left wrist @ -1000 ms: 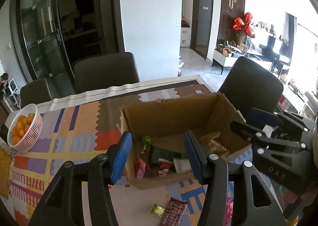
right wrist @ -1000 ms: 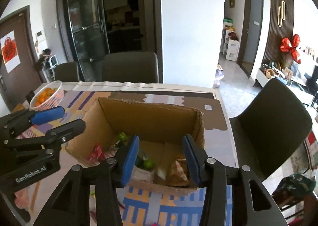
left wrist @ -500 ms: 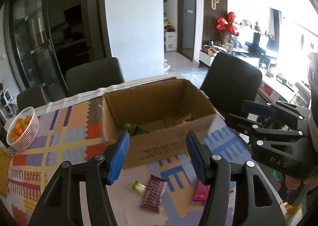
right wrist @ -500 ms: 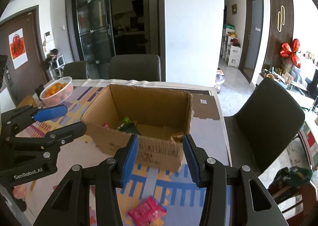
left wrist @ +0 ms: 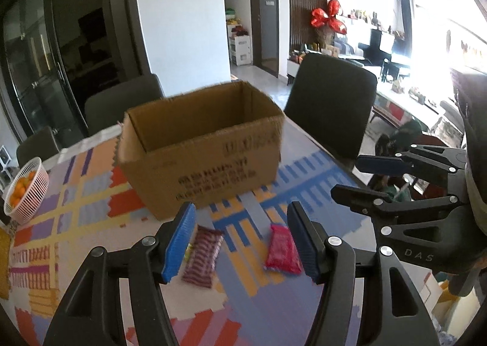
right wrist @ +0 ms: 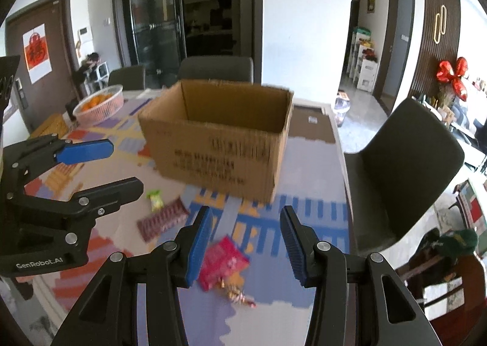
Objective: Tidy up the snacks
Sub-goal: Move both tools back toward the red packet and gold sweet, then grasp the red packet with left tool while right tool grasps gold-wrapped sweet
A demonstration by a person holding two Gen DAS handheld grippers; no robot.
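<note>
Both hand-held grippers have pulled back from above the cardboard box (left wrist: 201, 148), its contents now hidden.

A table (left wrist: 91, 257), covered by a cloth patterned in orange, yellow, purple and blue blocks, is seen filling the lower half of both views. An open cardboard box (left wrist: 201, 160) is set on it at frame centre, a pink basket of oranges (left wrist: 26, 190) at the far left edge, and flat brown cardboard (right wrist: 310, 129) behind the box in the right wrist view. In front of the box, lower centre, a maroon striped packet (left wrist: 202, 256), a pink packet (left wrist: 281, 250) and a small green-yellow sweet (right wrist: 155, 198) are laid on the cloth, with some small wrapped sweets (right wrist: 239, 295) just beside the pink packet.
</note>
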